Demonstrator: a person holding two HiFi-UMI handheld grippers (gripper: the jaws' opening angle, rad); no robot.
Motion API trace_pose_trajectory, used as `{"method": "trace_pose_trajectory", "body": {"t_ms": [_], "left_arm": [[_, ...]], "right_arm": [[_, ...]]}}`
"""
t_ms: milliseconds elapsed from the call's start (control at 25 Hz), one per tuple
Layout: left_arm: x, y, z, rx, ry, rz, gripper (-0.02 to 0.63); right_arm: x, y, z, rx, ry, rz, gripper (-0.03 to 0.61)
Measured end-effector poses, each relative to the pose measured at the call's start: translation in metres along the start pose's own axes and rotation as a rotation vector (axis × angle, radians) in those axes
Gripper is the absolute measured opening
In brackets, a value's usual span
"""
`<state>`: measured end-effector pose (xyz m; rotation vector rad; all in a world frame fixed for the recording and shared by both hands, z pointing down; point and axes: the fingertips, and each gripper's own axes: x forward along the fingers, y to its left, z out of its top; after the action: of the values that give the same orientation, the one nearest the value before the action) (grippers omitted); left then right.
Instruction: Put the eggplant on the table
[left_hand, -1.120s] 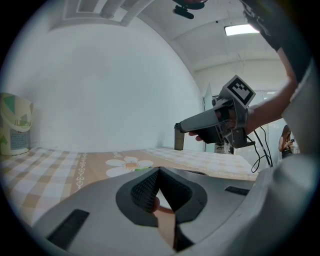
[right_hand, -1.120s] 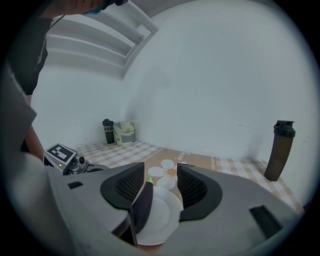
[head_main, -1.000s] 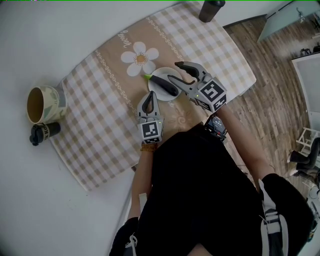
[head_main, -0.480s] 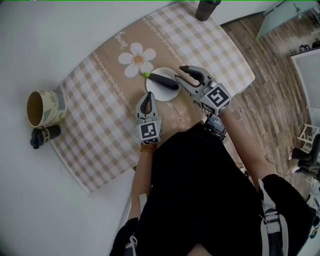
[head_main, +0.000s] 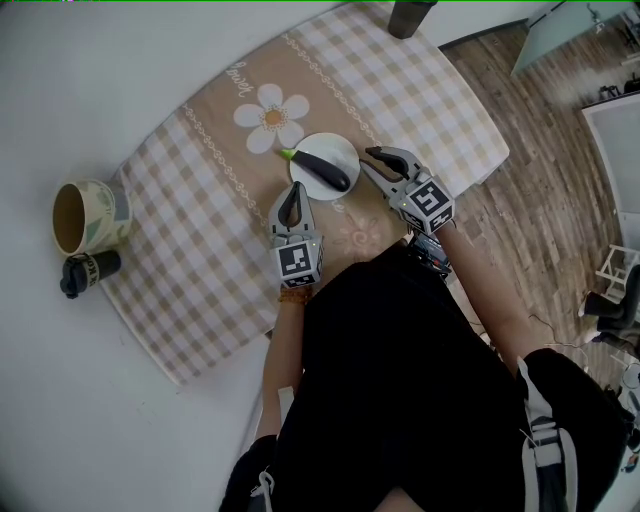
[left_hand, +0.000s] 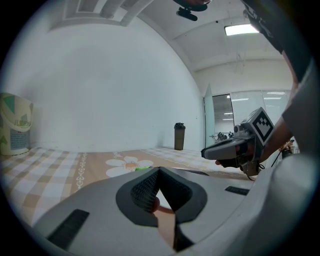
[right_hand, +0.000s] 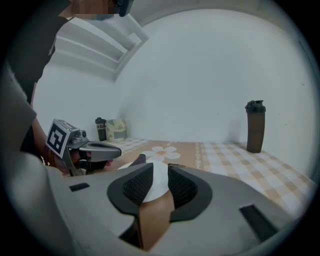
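Note:
The dark purple eggplant (head_main: 328, 170) with a green stem lies across a small white plate (head_main: 337, 149) on the checked cloth. My right gripper (head_main: 372, 162) is low at the plate's right rim. Its jaws are closing, a gap still shows between the pads, and nothing is gripped. In the right gripper view (right_hand: 160, 172) the plate (right_hand: 159, 181) shows through that gap, and the eggplant's end (right_hand: 140, 159) pokes up past the left jaw. My left gripper (head_main: 293, 197) rests on the cloth just in front of the plate, shut and empty, with its tips (left_hand: 159, 172) meeting.
A beige checked cloth with a daisy print (head_main: 270, 115) covers this part of the white table. A paper cup (head_main: 85, 210) and a small dark bottle (head_main: 88, 268) stand at the far left. A dark shaker bottle (head_main: 410, 18) stands at the back. The table edge and wood floor lie to the right.
My right gripper has come down and drawn back from over the eggplant to the plate's right rim, and its jaws have narrowed. The left gripper, the plate and the eggplant have stayed put.

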<state>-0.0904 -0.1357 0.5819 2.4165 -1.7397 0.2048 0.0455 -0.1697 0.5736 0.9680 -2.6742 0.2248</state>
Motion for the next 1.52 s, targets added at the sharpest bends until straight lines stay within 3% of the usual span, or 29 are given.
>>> {"method": "trace_pose_trajectory", "body": {"t_ms": [280, 360, 400, 1520], "left_arm": [[0.0, 0.0, -0.001, 0.0, -0.001, 0.0, 0.008], [0.002, 0.001, -0.003, 0.001, -0.007, 0.003, 0.008], [0.004, 0.002, -0.005, 0.002, -0.013, 0.007, 0.008], [-0.002, 0.001, 0.001, 0.005, -0.012, -0.004, 0.008]], "right_arm": [[0.006, -0.004, -0.022, 0.043, 0.034, -0.021, 0.094], [0.009, -0.007, -0.028, 0.028, 0.038, -0.031, 0.014], [0.012, -0.009, -0.03, 0.016, 0.036, -0.032, 0.006], [0.009, -0.003, -0.03, 0.005, 0.067, -0.045, 0.003]]}}
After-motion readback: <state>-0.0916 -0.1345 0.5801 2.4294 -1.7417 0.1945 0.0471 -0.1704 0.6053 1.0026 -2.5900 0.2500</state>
